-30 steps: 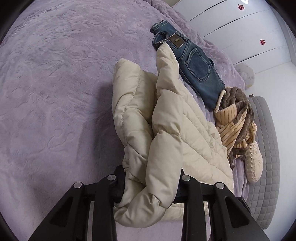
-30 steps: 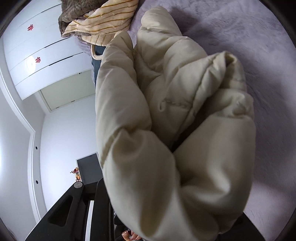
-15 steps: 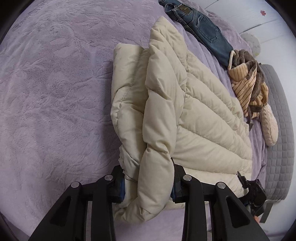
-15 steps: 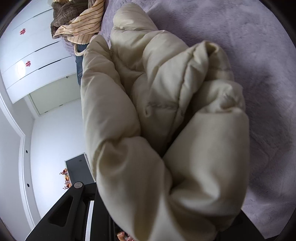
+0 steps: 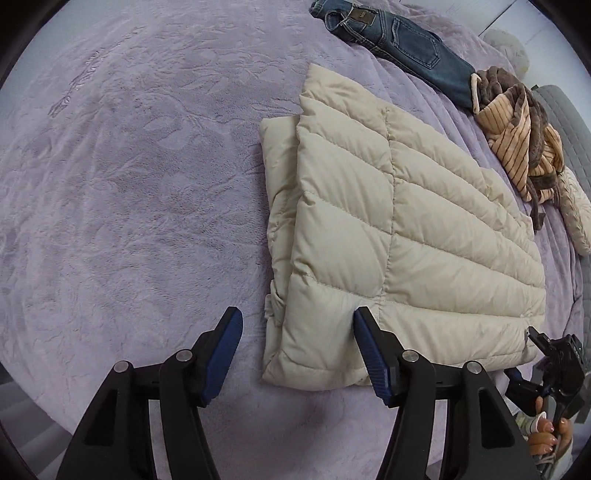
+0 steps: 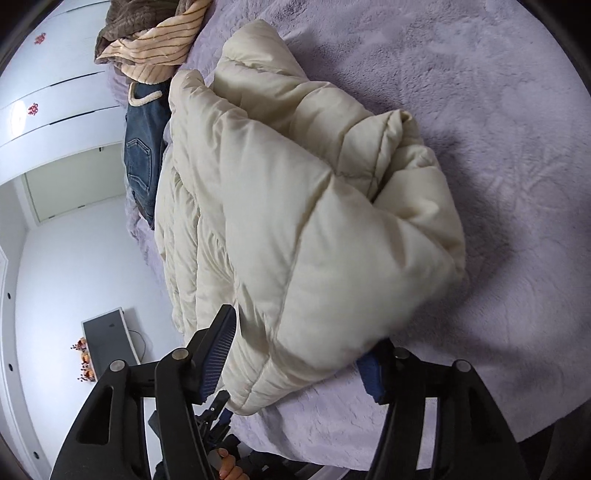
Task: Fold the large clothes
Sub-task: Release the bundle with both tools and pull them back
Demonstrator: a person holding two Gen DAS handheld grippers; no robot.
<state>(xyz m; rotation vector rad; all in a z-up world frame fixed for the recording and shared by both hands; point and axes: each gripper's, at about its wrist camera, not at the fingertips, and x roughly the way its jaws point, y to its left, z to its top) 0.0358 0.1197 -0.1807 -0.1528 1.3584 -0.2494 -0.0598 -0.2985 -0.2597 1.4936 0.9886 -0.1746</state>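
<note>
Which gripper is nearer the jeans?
Left, though neither is close: the jeans lie beyond the jacket from both. Left gripper and right gripper are opening at its near edge.

Left tongs (image 5: 297, 325) opening over the folded cream puffer jacket (image 5: 388, 236) lying on the purple blanket (image 5: 129, 184)

surface: lilac plush bed (image 5: 147, 184) | on it: folded cream puffer jacket (image 5: 406, 229), jeans (image 5: 399, 33), striped garment (image 5: 517, 140)

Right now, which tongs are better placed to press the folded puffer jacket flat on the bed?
Probably the left tongs: they hang above the cream puffer jacket, which lies flat below them. The right tongs sit low at its bulging corner. Both jaws are opening, the jacket edge still between them.
</note>
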